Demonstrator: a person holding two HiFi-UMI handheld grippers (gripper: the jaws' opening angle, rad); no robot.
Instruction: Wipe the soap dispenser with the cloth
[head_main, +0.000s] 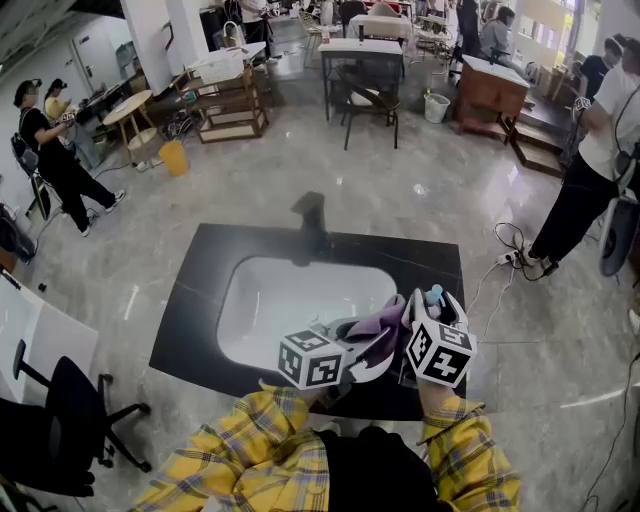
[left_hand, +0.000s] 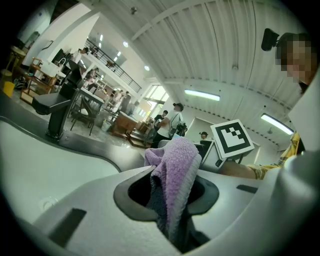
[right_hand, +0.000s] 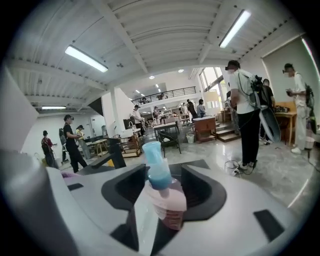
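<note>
A purple cloth (head_main: 385, 322) hangs bunched from my left gripper (head_main: 372, 338), which is shut on it; in the left gripper view the cloth (left_hand: 175, 172) fills the gap between the jaws. My right gripper (head_main: 425, 308) sits close beside it on the right and grips a soap dispenser (head_main: 433, 295). In the right gripper view the pink bottle (right_hand: 167, 202) with its blue pump (right_hand: 156, 167) stands tilted between the jaws. Both grippers hover over the front right part of the black counter (head_main: 195, 310), the cloth almost touching the dispenser.
A white sink basin (head_main: 265, 300) is set into the counter, with a dark faucet (head_main: 315, 225) at its far edge. An office chair (head_main: 70, 420) stands at the left. A cable and power strip (head_main: 512, 255) lie on the floor at right. People and tables stand further off.
</note>
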